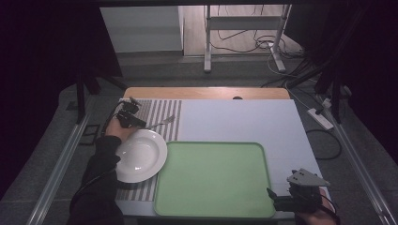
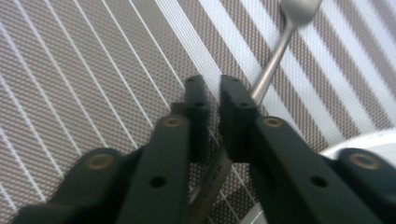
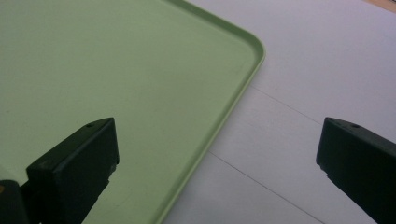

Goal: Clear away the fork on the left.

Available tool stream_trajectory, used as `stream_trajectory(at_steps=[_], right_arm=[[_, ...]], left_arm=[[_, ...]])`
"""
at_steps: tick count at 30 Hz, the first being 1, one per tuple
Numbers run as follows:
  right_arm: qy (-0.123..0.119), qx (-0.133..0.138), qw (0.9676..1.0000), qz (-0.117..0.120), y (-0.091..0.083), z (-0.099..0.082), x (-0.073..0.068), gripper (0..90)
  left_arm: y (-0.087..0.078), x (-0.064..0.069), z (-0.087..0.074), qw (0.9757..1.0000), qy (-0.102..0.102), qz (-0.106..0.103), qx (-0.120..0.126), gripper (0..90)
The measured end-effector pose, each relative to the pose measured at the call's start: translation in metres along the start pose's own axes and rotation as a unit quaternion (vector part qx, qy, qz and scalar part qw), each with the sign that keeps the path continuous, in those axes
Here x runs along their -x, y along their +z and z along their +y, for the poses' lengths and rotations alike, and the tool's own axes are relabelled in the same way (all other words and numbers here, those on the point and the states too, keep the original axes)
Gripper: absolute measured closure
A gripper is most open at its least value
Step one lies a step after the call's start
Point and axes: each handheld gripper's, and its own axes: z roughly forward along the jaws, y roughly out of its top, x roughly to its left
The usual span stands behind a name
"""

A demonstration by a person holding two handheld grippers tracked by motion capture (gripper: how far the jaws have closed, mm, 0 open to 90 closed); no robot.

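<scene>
A metal fork lies on the striped placemat at the table's left, just beyond a white plate. My left gripper is low over the fork's handle end. In the left gripper view its jaws stand a narrow gap apart. The fork runs from between them, under the right-hand jaw, and out towards the top; the pads do not visibly press on it. My right gripper rests by the near right corner of the green tray, jaws wide open and nothing between them.
The plate's rim shows beside the left jaws. The tray has a raised lip and nothing on it. Pale table surface spreads to its right. Table legs and cables stand on the floor beyond the far edge.
</scene>
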Motion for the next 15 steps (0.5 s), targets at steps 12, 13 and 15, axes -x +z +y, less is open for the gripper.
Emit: stream_trajectory(at_steps=[12, 13, 15], right_arm=[[-0.002, 0.0, 1.0, 0.001, 0.0, 0.0, 0.0, 0.0], [-0.002, 0.0, 1.0, 0.001, 0.0, 0.0, 0.0, 0.0], [-0.002, 0.0, 1.0, 0.0, 0.0, 0.0, 0.0, 0.0]], left_arm=[[0.007, 0.011, 0.011, 0.9993, 0.021, 0.012, 0.029, 14.3], [0.009, 0.013, 0.011, 0.9993, 0.024, 0.005, 0.027, 14.3], [0.012, 0.015, 0.014, 0.9993, 0.027, -0.006, 0.025, 3.8]])
